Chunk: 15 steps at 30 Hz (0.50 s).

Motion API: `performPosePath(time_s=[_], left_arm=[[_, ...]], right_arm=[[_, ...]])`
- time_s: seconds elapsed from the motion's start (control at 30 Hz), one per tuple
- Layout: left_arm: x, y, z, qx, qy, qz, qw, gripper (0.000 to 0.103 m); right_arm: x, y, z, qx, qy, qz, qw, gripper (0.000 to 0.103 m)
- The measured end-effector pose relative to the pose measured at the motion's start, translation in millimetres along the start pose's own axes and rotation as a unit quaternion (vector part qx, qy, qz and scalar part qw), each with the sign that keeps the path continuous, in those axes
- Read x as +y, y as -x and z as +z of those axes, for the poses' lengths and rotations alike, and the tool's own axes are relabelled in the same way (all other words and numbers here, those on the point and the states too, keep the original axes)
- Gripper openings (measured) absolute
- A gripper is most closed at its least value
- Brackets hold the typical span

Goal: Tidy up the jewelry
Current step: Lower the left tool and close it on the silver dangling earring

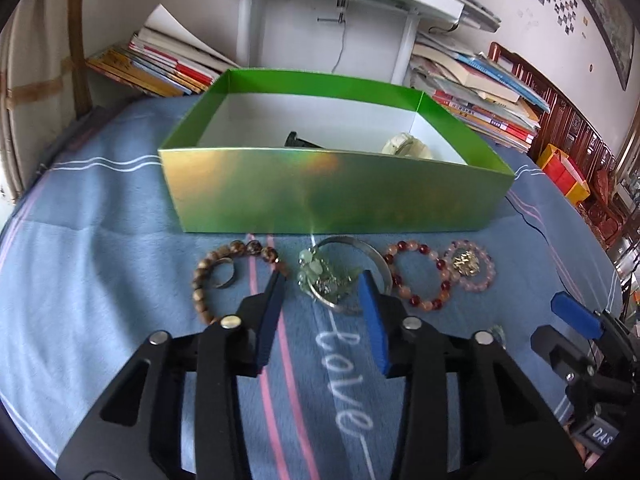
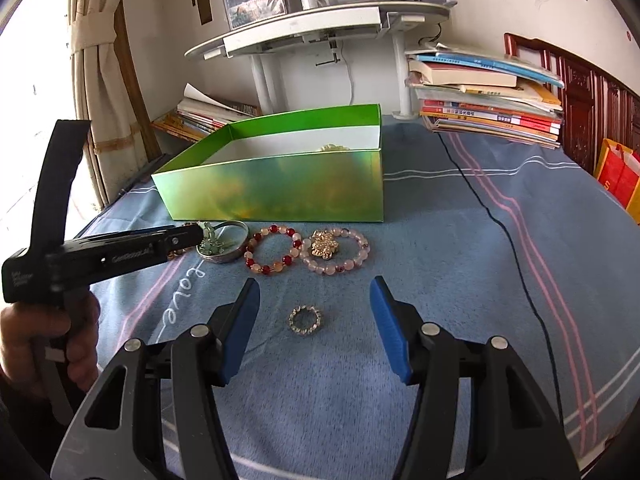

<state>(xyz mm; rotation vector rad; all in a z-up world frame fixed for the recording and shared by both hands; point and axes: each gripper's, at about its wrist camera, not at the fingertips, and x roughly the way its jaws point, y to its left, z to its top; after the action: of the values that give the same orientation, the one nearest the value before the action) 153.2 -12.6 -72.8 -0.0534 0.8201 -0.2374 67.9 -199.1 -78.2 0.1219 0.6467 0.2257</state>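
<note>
A green box stands on the blue cloth with a cream piece and a dark item inside. In front lie a brown bead bracelet, a silver bangle with a green-stone piece, a red-and-peach bracelet, a pink bracelet with a gold brooch, and a crystal ring. My left gripper is open, straddling the green-stone piece. My right gripper is open, just before the crystal ring.
Stacks of books lie behind the box on both sides of a white stand. A black cable runs over the cloth on the right. A red and yellow bag stands at the right edge.
</note>
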Motion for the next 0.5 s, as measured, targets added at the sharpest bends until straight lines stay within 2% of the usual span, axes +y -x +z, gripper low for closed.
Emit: performPosePath(time_s=[0.43, 0.5], left_arm=[[2, -27, 14, 0.022, 0.009, -0.002, 0.9997, 0.031], [3, -29, 16, 0.024, 0.012, -0.003, 0.9996, 0.026]], right_arm=[[-6, -23, 14, 0.013, 0.007, -0.003, 1.000, 0.057], [-6, -26, 17, 0.015, 0.008, -0.004, 1.000, 0.057]])
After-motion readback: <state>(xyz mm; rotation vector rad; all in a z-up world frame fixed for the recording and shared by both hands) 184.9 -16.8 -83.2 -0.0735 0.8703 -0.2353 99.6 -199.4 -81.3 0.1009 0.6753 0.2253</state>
